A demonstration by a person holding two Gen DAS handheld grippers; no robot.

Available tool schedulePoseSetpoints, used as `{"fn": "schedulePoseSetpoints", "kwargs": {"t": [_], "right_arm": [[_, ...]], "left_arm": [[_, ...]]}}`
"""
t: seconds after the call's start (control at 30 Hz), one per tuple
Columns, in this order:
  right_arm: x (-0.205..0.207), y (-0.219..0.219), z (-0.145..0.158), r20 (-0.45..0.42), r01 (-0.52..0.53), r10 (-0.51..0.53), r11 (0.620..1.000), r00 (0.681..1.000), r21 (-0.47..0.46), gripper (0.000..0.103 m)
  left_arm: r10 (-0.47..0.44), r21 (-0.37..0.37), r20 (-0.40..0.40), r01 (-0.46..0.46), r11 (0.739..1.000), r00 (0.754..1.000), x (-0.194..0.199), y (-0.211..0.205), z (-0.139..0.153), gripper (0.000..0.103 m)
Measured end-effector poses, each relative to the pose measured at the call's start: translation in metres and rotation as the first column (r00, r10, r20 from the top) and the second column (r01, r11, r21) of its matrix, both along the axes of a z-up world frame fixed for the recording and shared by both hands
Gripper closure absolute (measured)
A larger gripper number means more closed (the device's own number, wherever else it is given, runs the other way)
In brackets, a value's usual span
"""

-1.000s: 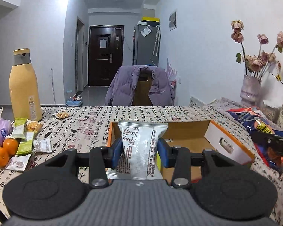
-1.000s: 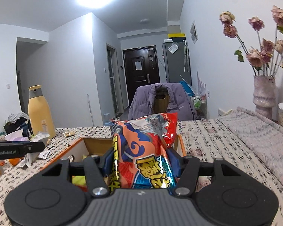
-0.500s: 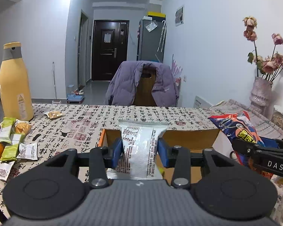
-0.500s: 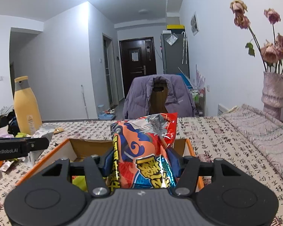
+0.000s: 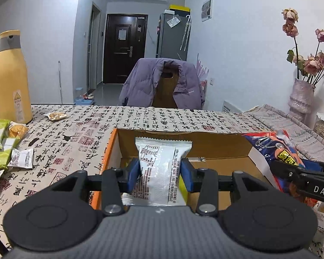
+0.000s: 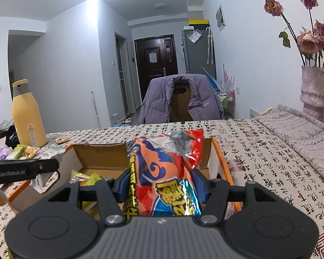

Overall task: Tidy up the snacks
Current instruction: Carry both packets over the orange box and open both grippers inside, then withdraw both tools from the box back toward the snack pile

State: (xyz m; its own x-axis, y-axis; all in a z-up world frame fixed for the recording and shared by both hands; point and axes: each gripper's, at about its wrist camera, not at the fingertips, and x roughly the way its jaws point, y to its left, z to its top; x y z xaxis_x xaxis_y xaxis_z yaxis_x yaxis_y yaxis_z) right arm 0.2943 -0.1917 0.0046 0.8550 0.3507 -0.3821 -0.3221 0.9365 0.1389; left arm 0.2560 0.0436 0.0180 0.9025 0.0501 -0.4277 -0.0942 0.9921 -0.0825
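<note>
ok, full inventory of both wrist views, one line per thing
cardboard box: 1, brown with orange edge, open on the table, in front of both tools
silver snack pack: 1, silver-white, between the left tool's pads, over the box
chip bag: 1, red, orange and blue, in the right tool, over the box
green packets: a few, green, inside the box
loose snack packs: several, green and white, table left of the box
yellow bottle: 1, yellow with grey collar, far left of the table
vase of dried roses: 1, pale pink, right side
chair with jacket: 1, purple jacket, behind the table
left tool: black, blue pads, shut on the pack
right tool: black, blue pads, jaws opening around the bag
</note>
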Motion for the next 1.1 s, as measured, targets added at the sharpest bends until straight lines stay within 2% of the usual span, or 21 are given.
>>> {"fn": "schedulePoseSetpoints", "kwargs": {"t": [0.03,0.07,0.1,0.13,0.17,0.2,0.3,0.63,0.8,1.1], "right_arm": [[-0.001,0.0,0.0,0.006,0.009,-0.009,1.0,1.0,-0.006,0.038],[-0.002,0.0,0.001,0.014,0.018,-0.018,1.0,1.0,-0.008,0.033],[-0.005,0.0,0.002,0.026,0.024,-0.024,1.0,0.999,-0.008,0.02],[-0.007,-0.001,0.003,0.037,0.028,-0.027,1.0,0.999,-0.003,0.005],[-0.009,-0.003,0.004,0.048,0.031,-0.031,1.0,0.998,0.004,0.0],[-0.011,-0.004,0.005,0.058,0.032,-0.033,0.999,0.998,0.013,0.0],[-0.012,-0.006,0.005,0.063,0.035,-0.037,0.999,0.997,0.024,0.0],[-0.011,-0.009,0.004,0.068,0.046,-0.048,0.999,0.997,0.028,0.0],[-0.014,-0.008,0.014,0.074,0.04,-0.042,0.999,0.996,0.025,0.0],[-0.044,-0.012,0.033,0.112,0.021,-0.021,1.0,0.993,0.006,0.0]], "left_arm": [[-0.001,-0.003,0.004,0.001,1.0,1.0,0.0,0.001,0.0,0.056],[-0.006,-0.01,0.015,0.006,1.0,1.0,-0.002,0.001,-0.001,0.045],[-0.006,-0.018,0.03,0.007,1.0,1.0,-0.005,0.002,-0.001,0.036],[0.002,-0.021,0.042,-0.001,1.0,0.999,-0.007,0.002,-0.001,0.018],[0.015,-0.019,0.059,-0.014,1.0,0.998,-0.01,0.001,0.0,0.005],[0.025,-0.016,0.079,-0.023,1.0,0.997,-0.013,0.001,0.001,0.001],[0.047,-0.03,0.13,-0.044,0.999,0.99,-0.02,0.003,0.005,0.0],[0.081,-0.049,0.122,-0.075,0.996,0.989,-0.019,0.007,0.007,0.0],[0.084,-0.064,0.122,-0.076,0.995,0.989,-0.021,0.007,0.018,0.0],[0.061,-0.029,0.161,-0.057,0.998,0.985,-0.05,-0.004,0.038,0.0]]}}
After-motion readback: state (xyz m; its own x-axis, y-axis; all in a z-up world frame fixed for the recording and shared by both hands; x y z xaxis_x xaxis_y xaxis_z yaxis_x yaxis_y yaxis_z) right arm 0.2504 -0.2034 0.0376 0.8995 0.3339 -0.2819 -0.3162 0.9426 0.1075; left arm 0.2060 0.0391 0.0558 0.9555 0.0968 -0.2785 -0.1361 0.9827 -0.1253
